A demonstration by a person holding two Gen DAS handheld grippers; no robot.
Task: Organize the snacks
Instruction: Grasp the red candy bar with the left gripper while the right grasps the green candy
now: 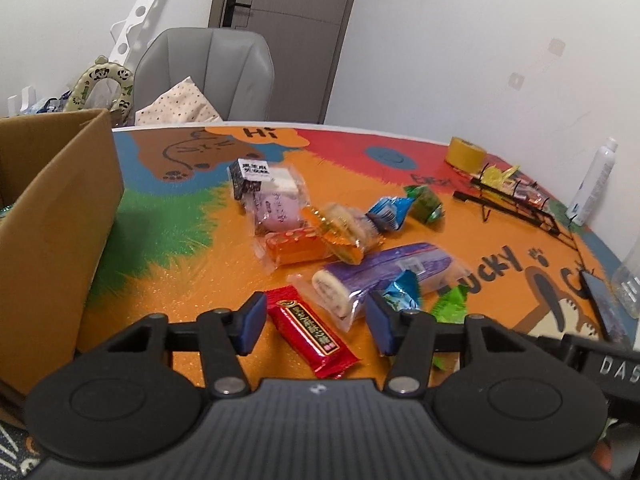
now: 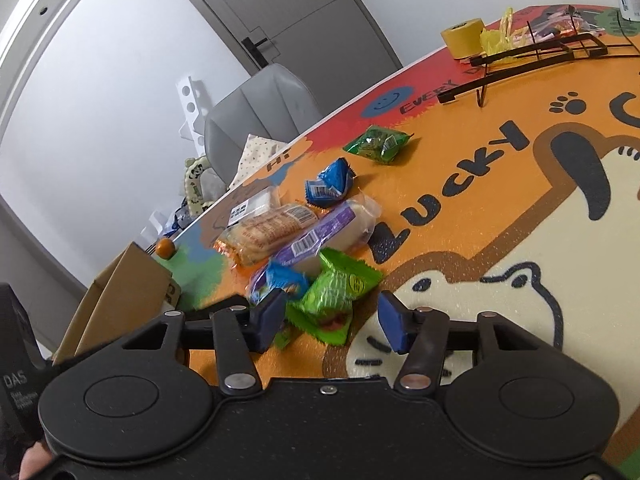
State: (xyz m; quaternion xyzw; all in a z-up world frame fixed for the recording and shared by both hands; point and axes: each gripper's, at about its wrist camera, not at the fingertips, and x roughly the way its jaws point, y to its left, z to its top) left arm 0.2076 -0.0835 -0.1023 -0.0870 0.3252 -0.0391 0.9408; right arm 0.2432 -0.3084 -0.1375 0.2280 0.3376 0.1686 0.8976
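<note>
White walls and a grey door [image 1: 280,8] stand behind a table covered by a bright cartoon mat [image 1: 168,272]. At the far left a cardboard box [image 1: 52,216] stands on the mat, and a grey chair [image 1: 208,72] waits behind the table's far edge. Snacks lie scattered mid-table: a red bar [image 1: 310,330], an orange packet [image 1: 296,248], a purple roll cake [image 1: 384,276], and blue and green candies. Further right are a roll of yellow tape [image 1: 466,154], a black wire rack [image 1: 516,204] and a white bottle [image 1: 596,184].

Left gripper [image 1: 316,322] has its fingers apart, the red bar lying between them with gaps on both sides; the roll cake's end crowds the right pad. Right gripper [image 2: 332,318] also has its fingers apart, straddling a light-green wrapper [image 2: 334,292]; the left pad seems to touch it, the right one stands clear. A blue candy [image 2: 286,280] sits just beside that left pad.

Only the right wrist view shows a small orange ball [image 2: 165,248] near the box and a fingertip [image 2: 34,464] at the bottom corner. Only the left wrist view shows the red bar and a dark phone [image 1: 604,304] near the right edge.
</note>
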